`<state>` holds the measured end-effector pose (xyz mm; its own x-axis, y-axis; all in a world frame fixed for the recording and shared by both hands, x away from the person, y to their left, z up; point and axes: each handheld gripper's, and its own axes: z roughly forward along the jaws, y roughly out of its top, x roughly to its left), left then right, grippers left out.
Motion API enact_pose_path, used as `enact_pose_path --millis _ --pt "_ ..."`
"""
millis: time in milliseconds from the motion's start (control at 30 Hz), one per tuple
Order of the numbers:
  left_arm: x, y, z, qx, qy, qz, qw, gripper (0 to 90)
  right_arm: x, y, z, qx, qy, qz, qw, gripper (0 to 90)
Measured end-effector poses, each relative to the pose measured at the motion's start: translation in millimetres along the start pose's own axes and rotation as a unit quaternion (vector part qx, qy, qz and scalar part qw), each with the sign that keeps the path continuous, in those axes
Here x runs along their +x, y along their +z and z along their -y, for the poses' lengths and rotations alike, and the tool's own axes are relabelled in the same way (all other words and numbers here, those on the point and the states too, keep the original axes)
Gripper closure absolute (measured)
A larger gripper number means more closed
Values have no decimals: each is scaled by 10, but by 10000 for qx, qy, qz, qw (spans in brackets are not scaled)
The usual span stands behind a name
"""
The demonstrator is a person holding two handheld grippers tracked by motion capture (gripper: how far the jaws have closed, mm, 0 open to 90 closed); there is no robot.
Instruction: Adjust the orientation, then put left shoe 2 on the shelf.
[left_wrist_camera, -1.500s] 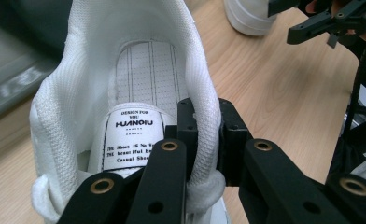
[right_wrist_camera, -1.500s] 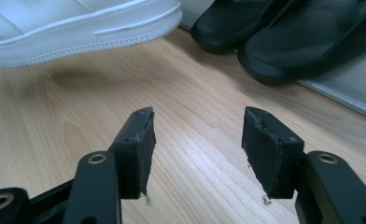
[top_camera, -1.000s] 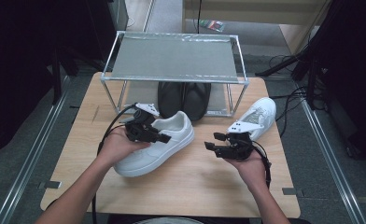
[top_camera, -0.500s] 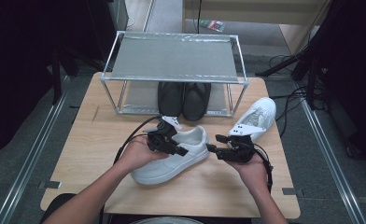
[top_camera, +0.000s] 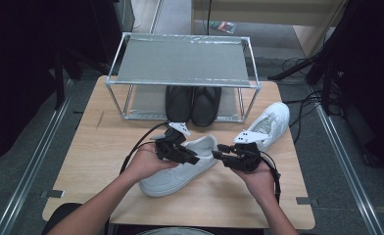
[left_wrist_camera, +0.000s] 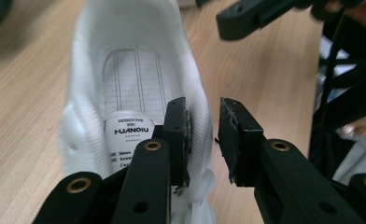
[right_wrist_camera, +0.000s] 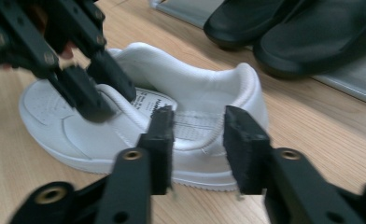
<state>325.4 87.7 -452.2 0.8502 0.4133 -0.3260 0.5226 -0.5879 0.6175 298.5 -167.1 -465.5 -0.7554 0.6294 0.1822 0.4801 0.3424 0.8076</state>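
We see the white low-top leather sneaker (top_camera: 180,166) on the wooden table (top_camera: 82,161), just in front of the metal rack (top_camera: 180,61). Left gripper (left_wrist_camera: 203,135) jaws, just opening, straddle its collar wall, one pad touching. Right gripper (right_wrist_camera: 197,140), just closing, hangs part-open beside its heel, holding nothing.

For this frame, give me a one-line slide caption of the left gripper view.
Left gripper straddles the white sneaker's collar, jaws just opening.
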Motion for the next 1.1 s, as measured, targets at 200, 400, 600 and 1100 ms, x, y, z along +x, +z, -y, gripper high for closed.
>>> enact_pose_path --millis 200,400,600,1100 --pt "-74 -180 85 -28 26 -329 9995 728 38 47 -45 76 -10 -168 9998 800" --pt "-163 -385 200 -265 -114 -347 9990 838 79 109 -96 143 -121 -195 9996 893" --pt "-233 -384 379 -207 -224 -274 9992 899 77 216 -138 216 -144 -263 9993 900" --pt "-73 -239 634 -13 -580 -258 9980 900 173 498 -166 706 -632 -228 9952 900"
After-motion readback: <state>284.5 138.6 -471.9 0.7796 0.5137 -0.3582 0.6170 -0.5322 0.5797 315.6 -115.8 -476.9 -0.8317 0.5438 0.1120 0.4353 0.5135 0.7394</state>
